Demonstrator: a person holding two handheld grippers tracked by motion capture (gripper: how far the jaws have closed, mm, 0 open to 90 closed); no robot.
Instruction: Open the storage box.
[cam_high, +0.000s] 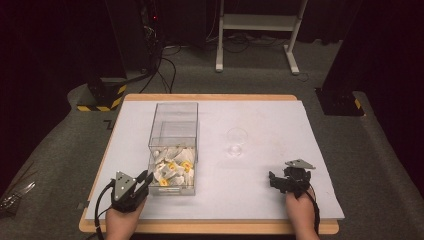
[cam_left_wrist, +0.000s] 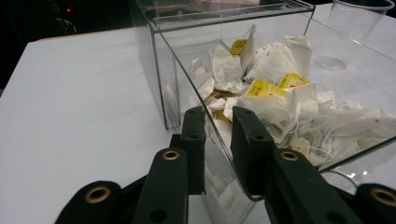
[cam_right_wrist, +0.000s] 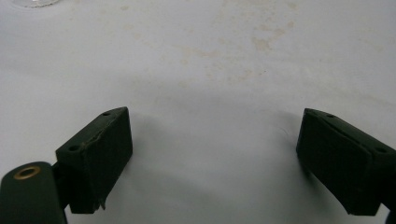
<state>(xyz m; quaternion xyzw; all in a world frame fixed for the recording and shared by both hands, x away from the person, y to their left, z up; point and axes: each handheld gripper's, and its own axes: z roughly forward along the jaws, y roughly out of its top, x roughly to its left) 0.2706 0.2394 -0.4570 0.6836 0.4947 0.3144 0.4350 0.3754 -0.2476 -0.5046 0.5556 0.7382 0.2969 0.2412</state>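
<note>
White tea bags (cam_left_wrist: 280, 60) with yellow tags (cam_left_wrist: 264, 87) fill a clear box (cam_high: 174, 120). The counter (cam_high: 270, 120) beside the box is white, wood-edged; both grippers' jaws are black.

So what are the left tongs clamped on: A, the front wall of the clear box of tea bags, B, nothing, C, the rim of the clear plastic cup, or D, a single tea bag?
A: the left tongs straddle the curved front wall of the clear box, one jaw outside and one inside among the tea bags.
</note>
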